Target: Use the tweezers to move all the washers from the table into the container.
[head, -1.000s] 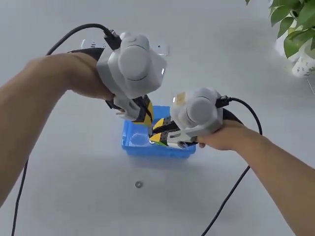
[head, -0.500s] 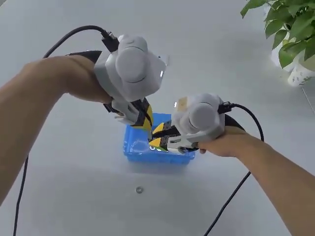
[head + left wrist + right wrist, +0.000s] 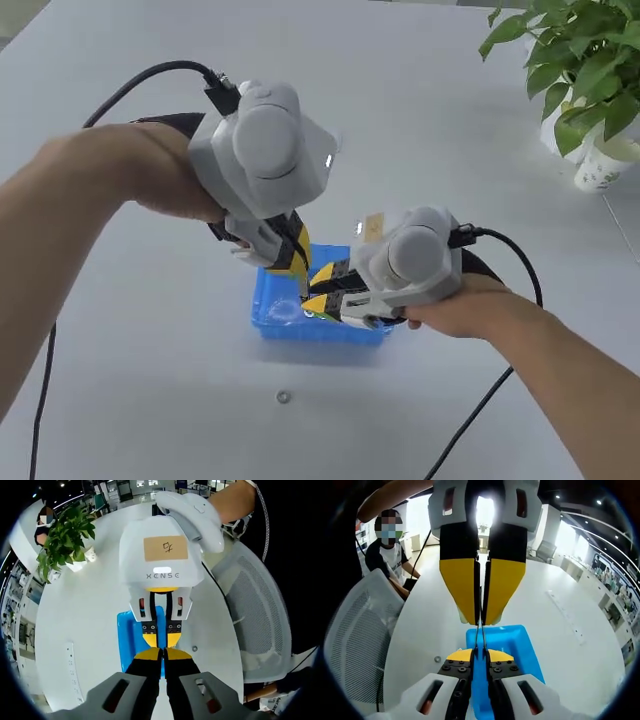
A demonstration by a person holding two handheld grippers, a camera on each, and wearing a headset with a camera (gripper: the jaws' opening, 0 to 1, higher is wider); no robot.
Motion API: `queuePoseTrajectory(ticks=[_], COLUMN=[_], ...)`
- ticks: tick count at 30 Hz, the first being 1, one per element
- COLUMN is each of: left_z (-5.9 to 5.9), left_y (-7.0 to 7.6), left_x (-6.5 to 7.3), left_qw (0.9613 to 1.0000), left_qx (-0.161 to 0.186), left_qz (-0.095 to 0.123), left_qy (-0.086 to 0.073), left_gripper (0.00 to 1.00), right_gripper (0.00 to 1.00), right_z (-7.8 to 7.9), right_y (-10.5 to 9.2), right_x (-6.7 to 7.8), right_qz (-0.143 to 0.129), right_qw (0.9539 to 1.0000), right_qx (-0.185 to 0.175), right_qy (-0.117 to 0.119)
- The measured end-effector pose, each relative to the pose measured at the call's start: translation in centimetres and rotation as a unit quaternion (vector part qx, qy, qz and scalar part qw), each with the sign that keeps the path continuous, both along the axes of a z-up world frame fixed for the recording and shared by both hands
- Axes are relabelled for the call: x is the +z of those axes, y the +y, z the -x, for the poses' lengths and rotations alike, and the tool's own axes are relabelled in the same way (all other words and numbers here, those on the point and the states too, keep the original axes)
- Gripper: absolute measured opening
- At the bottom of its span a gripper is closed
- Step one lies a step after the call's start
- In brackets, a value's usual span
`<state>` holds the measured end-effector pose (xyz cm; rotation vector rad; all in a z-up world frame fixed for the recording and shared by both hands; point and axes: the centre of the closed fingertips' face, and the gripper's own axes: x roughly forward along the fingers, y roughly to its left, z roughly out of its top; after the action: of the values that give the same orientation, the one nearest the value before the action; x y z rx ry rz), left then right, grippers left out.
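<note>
A blue container (image 3: 268, 322) stands on the white table, and one small washer (image 3: 284, 397) lies on the table in front of it. My left gripper (image 3: 296, 262) and right gripper (image 3: 322, 292) meet tip to tip just above the container. Thin metal tweezers (image 3: 479, 630) run between both pairs of yellow jaws. In the right gripper view my right gripper (image 3: 480, 655) is shut on the tweezers' lower end, and the left gripper (image 3: 480, 617) clamps them from above. In the left gripper view the left gripper (image 3: 163, 653) is shut, facing the right gripper (image 3: 160, 639) over the container (image 3: 125, 630). The washer (image 3: 194, 649) (image 3: 437, 658) lies beside the container (image 3: 520, 640).
A potted plant (image 3: 590, 90) stands at the table's far right corner. A white power strip (image 3: 565, 615) lies on the table beyond the container. A white mesh chair (image 3: 260, 605) stands at the table's edge, and a person (image 3: 390, 545) sits further off. Cables trail from both grippers.
The head camera has shifted, so the scene sits lower in the picture. Both grippers keep their place over the container, still shut. The washer has not moved.
</note>
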<state>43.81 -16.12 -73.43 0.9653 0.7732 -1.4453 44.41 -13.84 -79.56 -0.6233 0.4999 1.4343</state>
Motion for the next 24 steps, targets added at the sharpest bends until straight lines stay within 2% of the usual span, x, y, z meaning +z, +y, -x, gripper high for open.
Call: queuePoseTrajectory(ticks=[12,17,24], left_z=[1.6,2.3,3.1], left_y=[-0.1,-0.1,0.1], left_x=[0.0,-0.3,-1.1], left_qw=[1.0000,1.0000,1.0000], left_qx=[0.001,0.001,0.003], left_qz=[-0.004,-0.003,-0.003], left_qy=[0.004,0.005,0.009], left_gripper=[0.05,0.05,0.05], right_gripper=[0.11,0.11,0.11], right_z=[1.7,2.4,3.3], right_y=[-0.1,-0.1,0.0], right_x=[0.1,-0.3,-1.0], right_qz=[0.004,0.007,0.006], right_qw=[1.0000,0.9999,0.9999], right_qx=[0.006,0.008,0.008], right_qy=[-0.004,-0.008,-0.001])
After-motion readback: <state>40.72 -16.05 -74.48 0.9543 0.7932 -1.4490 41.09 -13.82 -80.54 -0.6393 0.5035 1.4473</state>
